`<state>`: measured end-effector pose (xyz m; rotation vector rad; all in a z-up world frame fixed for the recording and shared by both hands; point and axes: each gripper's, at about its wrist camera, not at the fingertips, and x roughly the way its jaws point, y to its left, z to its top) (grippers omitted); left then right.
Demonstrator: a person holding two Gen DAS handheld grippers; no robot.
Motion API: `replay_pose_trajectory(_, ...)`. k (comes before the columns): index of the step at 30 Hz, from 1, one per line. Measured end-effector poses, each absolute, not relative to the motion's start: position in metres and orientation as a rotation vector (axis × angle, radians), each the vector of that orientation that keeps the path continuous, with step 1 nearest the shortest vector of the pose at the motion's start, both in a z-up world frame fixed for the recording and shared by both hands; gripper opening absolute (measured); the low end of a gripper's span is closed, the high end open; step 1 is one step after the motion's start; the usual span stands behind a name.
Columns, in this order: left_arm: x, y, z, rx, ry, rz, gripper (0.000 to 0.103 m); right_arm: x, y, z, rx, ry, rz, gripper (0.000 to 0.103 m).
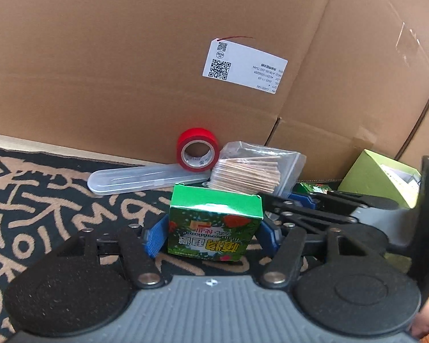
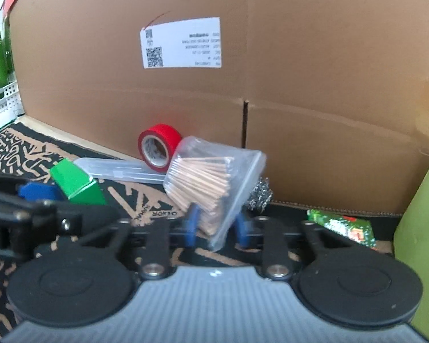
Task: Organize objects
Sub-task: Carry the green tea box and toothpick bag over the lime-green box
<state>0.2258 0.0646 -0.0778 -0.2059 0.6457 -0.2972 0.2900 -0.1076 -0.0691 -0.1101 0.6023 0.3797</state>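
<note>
1. Cardboard wall (image 1: 128, 57) stands straight ahead of both tools and closes off the far side; a white printed label (image 1: 243, 65) is stuck on it.
2. Left of our left tool (image 1: 211, 235) we see open patterned mat (image 1: 43, 200), with a pale strip of desk (image 1: 14, 140) along the foot of the cardboard.
3. Our left tool has its blue pads (image 1: 157, 235) set on either side of a green box (image 1: 214, 228), and they look to be pressing its two sides; the jaws stand a good way apart, as wide as the box.
4. Just beyond that box lie a clear plastic case (image 1: 134, 178), a red tape roll (image 1: 197, 151) standing on edge against the cardboard, and a bag of toothpicks (image 1: 251, 171).
5. Our right tool (image 2: 214, 228) is nipped nearly closed on the lower corner of the bag of toothpicks, which tilts up and away to the left above the jaws.
6. Behind the bag, on its right, a metal scourer (image 2: 261, 194) sits at the foot of the cardboard.
7. Right of the right tool we find little room: a flat green packet (image 2: 343, 227) lies on the mat, and a lime-green carton (image 2: 420, 228) stands just past it.
</note>
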Motion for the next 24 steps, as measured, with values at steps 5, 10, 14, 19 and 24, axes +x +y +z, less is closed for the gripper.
replay_pose_trajectory(5,0.220,0.063,-0.080,-0.210,0.653,-0.308,0.068,0.259,-0.110,-0.063,-0.129,0.553,0.398,0.008)
replay_pose_trajectory(10,0.200,0.062,-0.080,-0.216,0.671,-0.344,0.068,0.218,-0.124,-0.053,-0.150,0.540,0.427,0.008)
replay_pose_trajectory(14,0.182,0.057,-0.079,-0.206,0.675,-0.378,0.068,0.185,-0.139,-0.050,-0.122,0.565,0.433,0.008)
replay_pose_trajectory(19,0.178,0.048,-0.085,-0.173,0.666,-0.357,0.068,0.170,-0.146,-0.051,-0.135,0.569,0.408,0.010)
replay_pose_trajectory(24,0.178,0.053,-0.083,-0.155,0.638,-0.355,0.068,0.179,-0.138,-0.055,-0.157,0.570,0.428,0.059)
